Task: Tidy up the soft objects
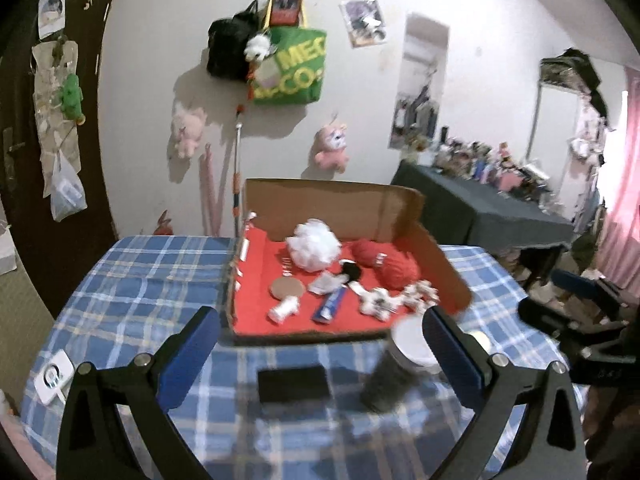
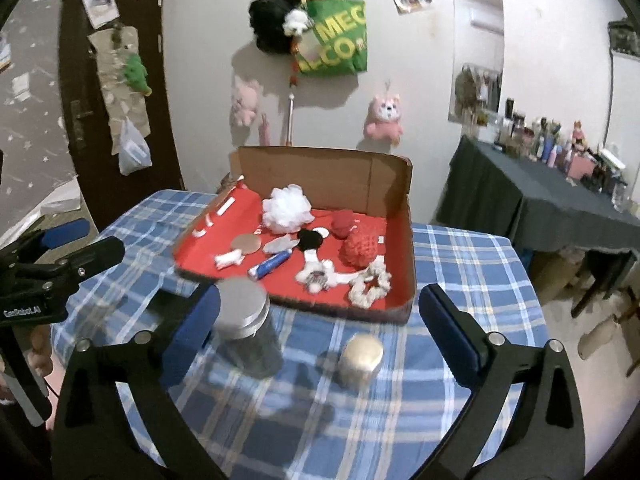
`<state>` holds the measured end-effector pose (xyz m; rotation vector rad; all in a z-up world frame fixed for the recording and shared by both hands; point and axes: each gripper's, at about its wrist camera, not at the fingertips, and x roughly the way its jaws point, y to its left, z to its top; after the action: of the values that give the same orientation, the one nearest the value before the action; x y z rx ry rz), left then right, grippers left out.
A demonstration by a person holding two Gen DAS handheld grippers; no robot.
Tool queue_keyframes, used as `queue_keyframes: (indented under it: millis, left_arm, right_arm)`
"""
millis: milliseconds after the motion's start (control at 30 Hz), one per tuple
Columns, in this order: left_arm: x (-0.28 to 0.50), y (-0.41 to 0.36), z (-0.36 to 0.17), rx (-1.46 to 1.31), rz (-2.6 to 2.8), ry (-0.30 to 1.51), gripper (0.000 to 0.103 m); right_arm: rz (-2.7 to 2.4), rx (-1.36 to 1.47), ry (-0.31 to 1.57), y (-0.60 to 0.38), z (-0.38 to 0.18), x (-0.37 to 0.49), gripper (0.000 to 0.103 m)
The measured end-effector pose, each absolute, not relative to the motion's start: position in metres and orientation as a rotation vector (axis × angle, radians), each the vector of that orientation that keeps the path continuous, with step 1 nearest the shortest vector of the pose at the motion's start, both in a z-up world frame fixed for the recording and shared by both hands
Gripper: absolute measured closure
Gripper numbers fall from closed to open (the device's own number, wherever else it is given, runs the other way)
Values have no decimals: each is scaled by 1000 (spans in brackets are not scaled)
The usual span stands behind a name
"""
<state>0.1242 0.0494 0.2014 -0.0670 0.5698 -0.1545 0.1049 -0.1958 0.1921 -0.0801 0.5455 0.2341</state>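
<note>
I see the white mesh pouf (image 2: 287,209), red knitted balls (image 2: 360,249) and cream scrunchie (image 2: 370,282) lying in the red-lined cardboard tray (image 2: 408,256); whether sorted or awaiting sorting, I can't judge. My left gripper (image 1: 320,354) and right gripper (image 2: 316,330) gape wide, holding nothing.

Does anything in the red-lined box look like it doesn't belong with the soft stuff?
Yes. A blue tube and a flat round disc lie on the red lining of the cardboard box, among the white pouf, red yarn and scrunchie; both look hard.
</note>
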Motion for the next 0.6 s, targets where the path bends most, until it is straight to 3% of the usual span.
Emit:
queue_keyframes:
  millis: [267, 600]
  left_arm:
    - [68, 27, 152, -54, -217, 551, 0]
    - [85, 18, 55, -30, -150, 746, 0]
  right_arm:
    - [180, -67, 590, -193, 121, 78, 1]
    - [120, -63, 760, -199, 36, 103, 1]
